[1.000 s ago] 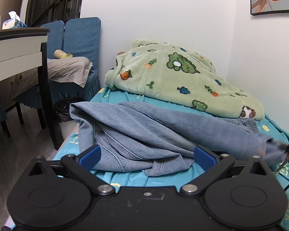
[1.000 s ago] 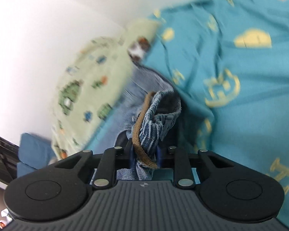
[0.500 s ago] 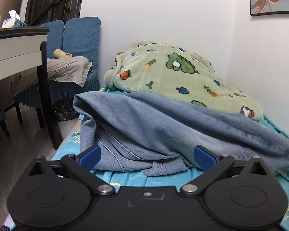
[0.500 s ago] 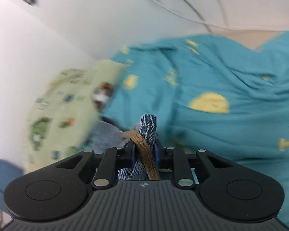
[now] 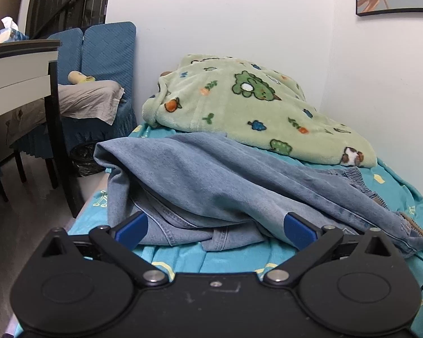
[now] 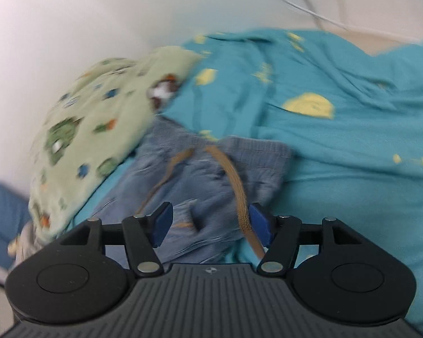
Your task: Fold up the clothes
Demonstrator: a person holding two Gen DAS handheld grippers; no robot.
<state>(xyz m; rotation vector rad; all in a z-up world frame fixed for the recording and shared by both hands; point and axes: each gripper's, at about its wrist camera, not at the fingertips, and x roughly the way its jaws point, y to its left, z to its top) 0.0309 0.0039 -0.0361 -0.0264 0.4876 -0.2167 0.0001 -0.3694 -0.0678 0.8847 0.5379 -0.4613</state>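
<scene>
A pair of light blue jeans (image 5: pixel 211 186) lies crumpled across the teal bed sheet (image 5: pixel 228 259), waistband to the right. My left gripper (image 5: pixel 215 225) is open and empty, low at the bed's near edge just in front of the jeans. In the blurred right wrist view my right gripper (image 6: pixel 211 219) is open over the jeans' waistband (image 6: pixel 225 169). A tan drawstring (image 6: pixel 237 197) runs beside its right finger. The waistband lies loose on the sheet (image 6: pixel 338 155).
A green cartoon-print blanket (image 5: pixel 245 107) is heaped behind the jeans against the white wall, and also shows in the right wrist view (image 6: pixel 93 129). A table (image 5: pixel 17 84) and blue-covered chairs (image 5: pixel 98 64) stand left of the bed. White cables (image 6: pixel 310 8) hang on the wall.
My right gripper pulled the jeans' waistband to the right, then opened and let it drop onto the sheet. The jeans now lie stretched out flatter. The left gripper has barely moved.
</scene>
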